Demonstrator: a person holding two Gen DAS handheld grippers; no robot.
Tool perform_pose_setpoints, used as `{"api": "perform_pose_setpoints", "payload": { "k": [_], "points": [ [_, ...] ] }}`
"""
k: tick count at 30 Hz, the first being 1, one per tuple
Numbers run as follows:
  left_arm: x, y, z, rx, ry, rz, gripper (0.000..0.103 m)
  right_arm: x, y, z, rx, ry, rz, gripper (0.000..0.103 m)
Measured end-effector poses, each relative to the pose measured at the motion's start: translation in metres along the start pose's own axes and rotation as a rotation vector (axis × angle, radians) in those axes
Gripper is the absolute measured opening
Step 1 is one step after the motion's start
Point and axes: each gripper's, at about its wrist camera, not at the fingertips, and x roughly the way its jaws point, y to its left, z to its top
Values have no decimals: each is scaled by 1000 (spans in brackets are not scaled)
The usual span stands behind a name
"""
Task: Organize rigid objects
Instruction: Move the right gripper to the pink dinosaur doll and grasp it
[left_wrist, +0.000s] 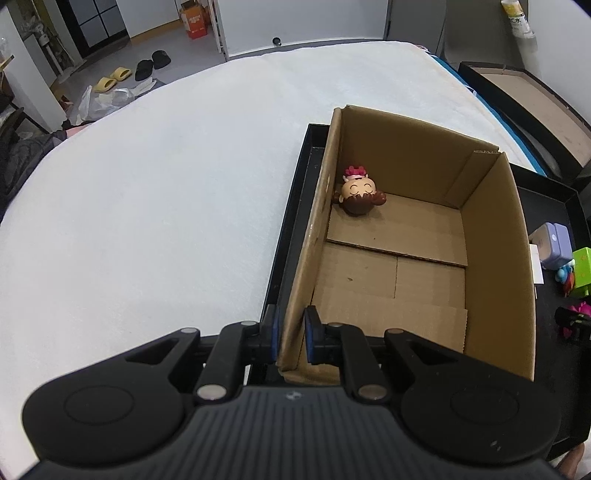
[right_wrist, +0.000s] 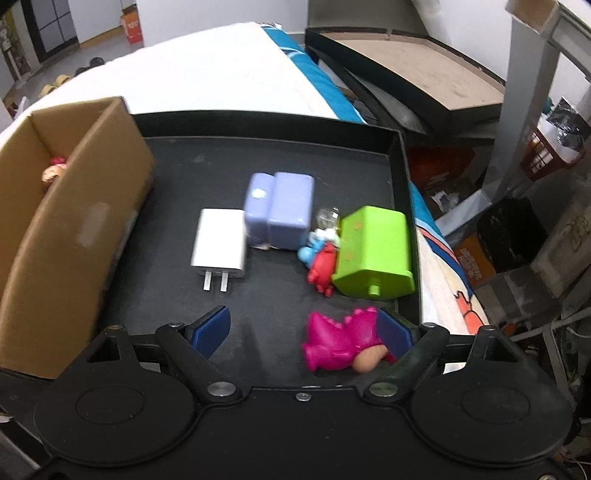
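Note:
My left gripper (left_wrist: 290, 317) is shut on the near left wall of an open cardboard box (left_wrist: 487, 236), one pad on each side. A small doll figure (left_wrist: 360, 194) lies in the box's far left corner. My right gripper (right_wrist: 306, 325) is open over the black tray (right_wrist: 266, 147). A pink dinosaur toy (right_wrist: 340, 339) lies between its jaws, close against the right finger, with a wide gap to the left one. Beyond it lie a white charger (right_wrist: 219, 242), a purple case (right_wrist: 280, 210), a green block (right_wrist: 375, 251) and a red and blue figure (right_wrist: 321, 258).
The box (right_wrist: 62, 221) stands in the tray's left part, on a white-covered bed (left_wrist: 166, 184). Another black tray (right_wrist: 424, 70) leans past the bed's far right edge. Cluttered storage lies to the right, and shoes (left_wrist: 151, 62) sit on the floor at far left.

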Motion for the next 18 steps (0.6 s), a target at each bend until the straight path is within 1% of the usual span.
{"api": "perform_pose_setpoints", "payload": {
  "k": [7,12,14,18],
  "points": [
    [-1,0,-1,-8,-5,-7,13,10,-11,0,21,20,-19,85],
    [-2,3,-5,-9,-3,-20,13,19,-11,1,8,35,-67,84],
    [-1,5,-6,-11,0,-25,13,22,-12,-1,16,52,-72,79],
    [-1,6,-7,-11,1,-34,12,22,-13,-6,23,76,-79,74]
  ]
}}
